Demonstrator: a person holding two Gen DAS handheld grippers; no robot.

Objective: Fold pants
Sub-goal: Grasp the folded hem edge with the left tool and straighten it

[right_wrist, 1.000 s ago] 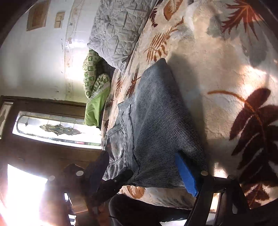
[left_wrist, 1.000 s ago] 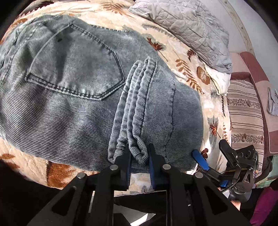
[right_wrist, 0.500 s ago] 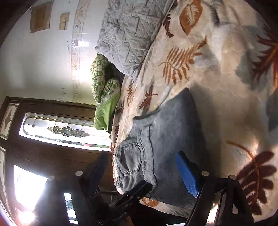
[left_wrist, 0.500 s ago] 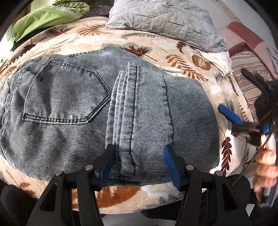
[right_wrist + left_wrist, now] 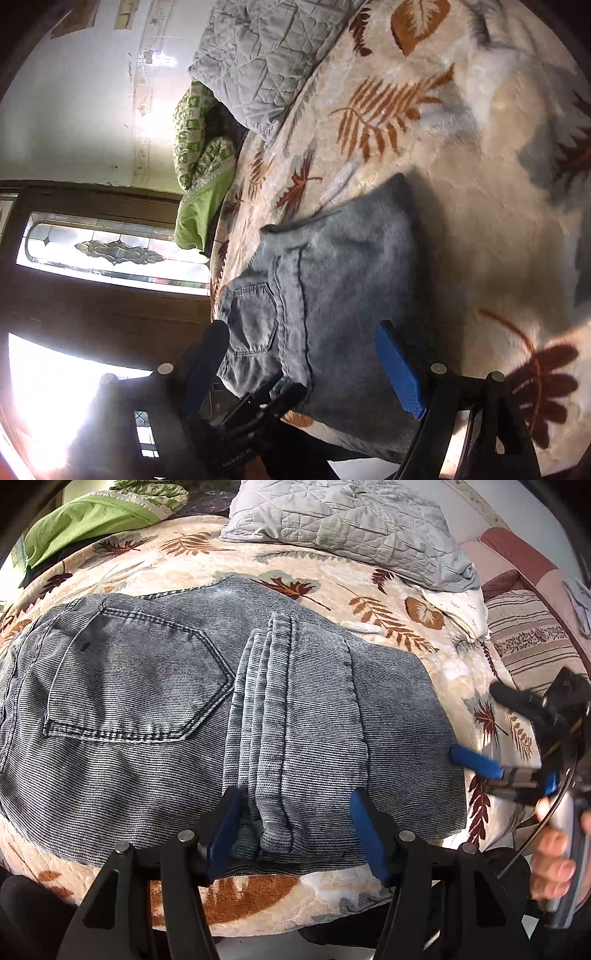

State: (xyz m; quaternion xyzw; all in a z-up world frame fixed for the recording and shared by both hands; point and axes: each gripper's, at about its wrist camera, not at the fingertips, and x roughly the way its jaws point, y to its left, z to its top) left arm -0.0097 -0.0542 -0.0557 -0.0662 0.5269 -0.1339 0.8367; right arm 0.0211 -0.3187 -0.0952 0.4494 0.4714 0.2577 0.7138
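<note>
- Spreading wide, your left gripper [image 5: 295,830] is straddling the cuff stack [image 5: 262,746], gripping nothing.
- Your right gripper [image 5: 306,365] is gaping empty at the pants' [image 5: 155,716] right fold edge.
- Pants are lying folded along the bedspread's [image 5: 388,602] near edge, long axis left-right.

Left tongs [image 5: 295,830] spread wide, right tongs [image 5: 306,369] spread, held sideways

Cloth everywhere, hard plastic in my hands.
The jeans [image 5: 155,716] were ribbed, faded matt denim on a plush fleece blanket [image 5: 388,616]; my left gripper [image 5: 295,834] was matt black plastic with textured blue pads [image 5: 369,838]; the pillow [image 5: 343,524] was quilted.
</note>
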